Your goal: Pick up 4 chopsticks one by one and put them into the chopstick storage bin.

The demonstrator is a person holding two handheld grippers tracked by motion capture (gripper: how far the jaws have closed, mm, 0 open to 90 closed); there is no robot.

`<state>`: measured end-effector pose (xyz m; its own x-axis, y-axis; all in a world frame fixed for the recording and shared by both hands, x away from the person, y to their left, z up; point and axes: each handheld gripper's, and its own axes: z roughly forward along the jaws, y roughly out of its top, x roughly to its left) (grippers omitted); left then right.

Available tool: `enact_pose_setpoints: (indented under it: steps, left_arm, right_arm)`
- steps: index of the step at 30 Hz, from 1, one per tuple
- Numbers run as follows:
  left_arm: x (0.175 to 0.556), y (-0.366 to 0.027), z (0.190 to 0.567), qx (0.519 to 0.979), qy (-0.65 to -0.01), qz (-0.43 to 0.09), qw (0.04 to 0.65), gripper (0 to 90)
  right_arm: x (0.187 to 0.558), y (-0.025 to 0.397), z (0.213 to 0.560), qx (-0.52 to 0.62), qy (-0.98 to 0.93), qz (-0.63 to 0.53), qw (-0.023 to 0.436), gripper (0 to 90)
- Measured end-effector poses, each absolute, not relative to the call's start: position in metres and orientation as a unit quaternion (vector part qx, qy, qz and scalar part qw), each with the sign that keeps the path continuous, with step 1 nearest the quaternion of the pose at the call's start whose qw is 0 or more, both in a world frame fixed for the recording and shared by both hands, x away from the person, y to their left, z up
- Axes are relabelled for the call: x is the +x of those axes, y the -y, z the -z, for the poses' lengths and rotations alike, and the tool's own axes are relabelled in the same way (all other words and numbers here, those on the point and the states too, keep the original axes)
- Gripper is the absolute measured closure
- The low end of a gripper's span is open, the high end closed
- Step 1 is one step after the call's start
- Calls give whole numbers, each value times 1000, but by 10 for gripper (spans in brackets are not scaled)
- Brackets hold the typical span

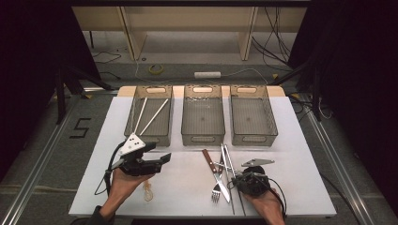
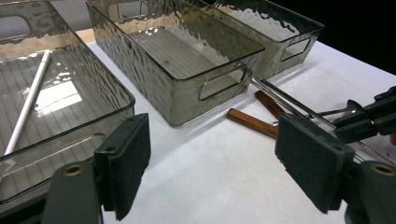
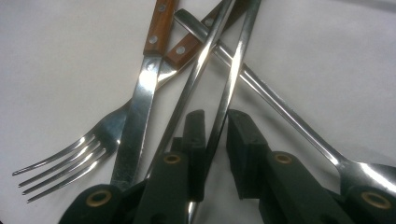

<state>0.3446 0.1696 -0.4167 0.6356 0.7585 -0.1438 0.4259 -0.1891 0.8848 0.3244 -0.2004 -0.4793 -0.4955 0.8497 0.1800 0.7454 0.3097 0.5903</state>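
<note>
White table (image 1: 187,187), chopstick (image 3: 229,93) lengthwise between right gripper (image 3: 215,140) jaws

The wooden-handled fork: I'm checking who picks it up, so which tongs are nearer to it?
Right. The right tongs sit over the cutlery pile just beside the fork; the left tongs hover apart, nearer the left bin.

Steel chopstick (image 3: 223,107), seemingly atop crossed cutlery (image 3: 154,79)

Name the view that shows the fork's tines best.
The right gripper view: the fork lies close, all four tines distinct. The high view shows it small, beside the knife. The left gripper view catches just wooden handles.
</note>
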Motion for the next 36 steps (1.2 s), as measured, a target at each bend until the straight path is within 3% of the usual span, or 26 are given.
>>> enact_pose_setpoints:
  steps: [15,36]
  left_arm:
    - [344,-168,418,756,-391,-161,499,265]
    - [345,-168,420,763,-386,-153,496,263]
  right_arm:
    - [327,212,481,534,-777,-330,52,850]
    - [322,212,466,488,-791,-362,74,863]
